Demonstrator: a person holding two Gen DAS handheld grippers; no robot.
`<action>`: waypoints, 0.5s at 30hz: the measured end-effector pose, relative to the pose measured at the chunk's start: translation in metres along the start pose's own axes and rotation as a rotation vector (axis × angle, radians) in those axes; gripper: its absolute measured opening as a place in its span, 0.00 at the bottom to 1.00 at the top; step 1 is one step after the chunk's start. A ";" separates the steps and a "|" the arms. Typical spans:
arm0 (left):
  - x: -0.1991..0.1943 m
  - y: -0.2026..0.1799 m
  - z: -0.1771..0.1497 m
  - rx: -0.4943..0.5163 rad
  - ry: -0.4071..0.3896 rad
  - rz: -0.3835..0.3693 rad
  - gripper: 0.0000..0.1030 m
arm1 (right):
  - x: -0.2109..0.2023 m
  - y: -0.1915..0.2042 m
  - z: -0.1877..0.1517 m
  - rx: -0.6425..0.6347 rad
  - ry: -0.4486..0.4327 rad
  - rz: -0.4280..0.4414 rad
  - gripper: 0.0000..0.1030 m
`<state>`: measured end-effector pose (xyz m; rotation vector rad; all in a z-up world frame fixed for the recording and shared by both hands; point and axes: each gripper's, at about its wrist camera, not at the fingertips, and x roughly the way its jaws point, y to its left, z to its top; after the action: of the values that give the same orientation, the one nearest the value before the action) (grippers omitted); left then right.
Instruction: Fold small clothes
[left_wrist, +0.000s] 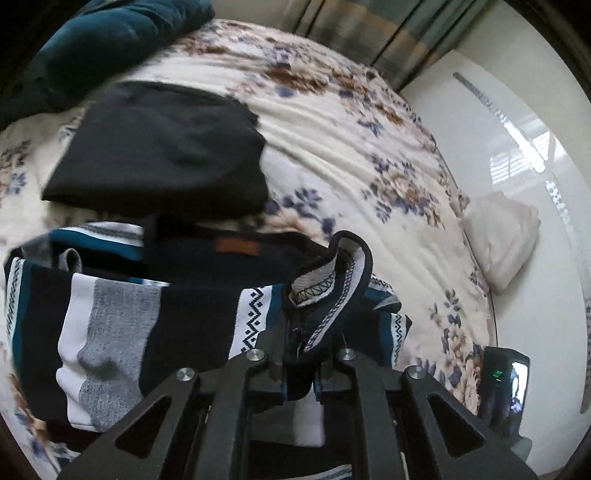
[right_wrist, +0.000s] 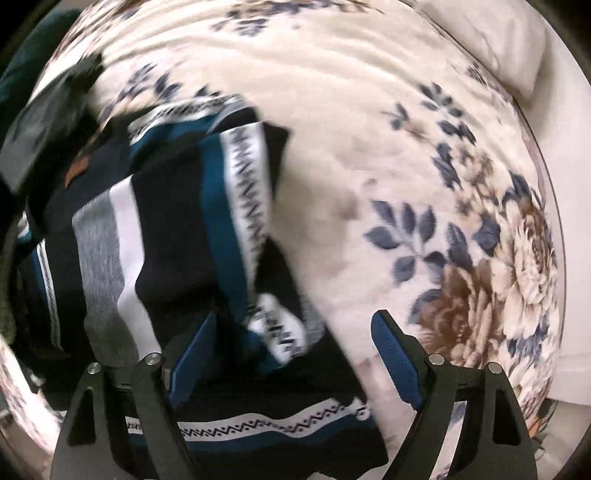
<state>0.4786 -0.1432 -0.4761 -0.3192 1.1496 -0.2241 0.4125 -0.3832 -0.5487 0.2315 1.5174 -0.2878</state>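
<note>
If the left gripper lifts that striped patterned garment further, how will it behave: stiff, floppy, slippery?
Probably floppy: the striped garment curls limply over where the left gripper pinches its hem. It likely drapes and unfolds when lifted, since loose layers already overlap on the floral blanket. The knit-looking texture suggests it won't slip easily from shut jaws.

Daylight, bright. Window glare on glossy wall (left_wrist: 524, 155) in left view. Right view motion-blurred, worst on striped garment (right_wrist: 166, 229). Heavy fisheye bending, dark vignette at corners.
</note>
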 end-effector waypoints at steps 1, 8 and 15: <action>0.003 -0.006 -0.002 0.001 0.012 0.002 0.10 | -0.001 -0.007 0.003 0.011 -0.001 0.011 0.84; -0.012 0.012 0.001 -0.043 -0.010 0.074 0.68 | -0.017 -0.036 0.019 0.077 -0.041 0.215 0.84; -0.072 0.090 0.005 -0.050 -0.138 0.360 0.89 | -0.033 0.001 0.030 0.066 -0.045 0.448 0.84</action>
<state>0.4557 -0.0349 -0.4454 -0.1643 1.0564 0.1416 0.4405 -0.3905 -0.5142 0.6026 1.3708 0.0151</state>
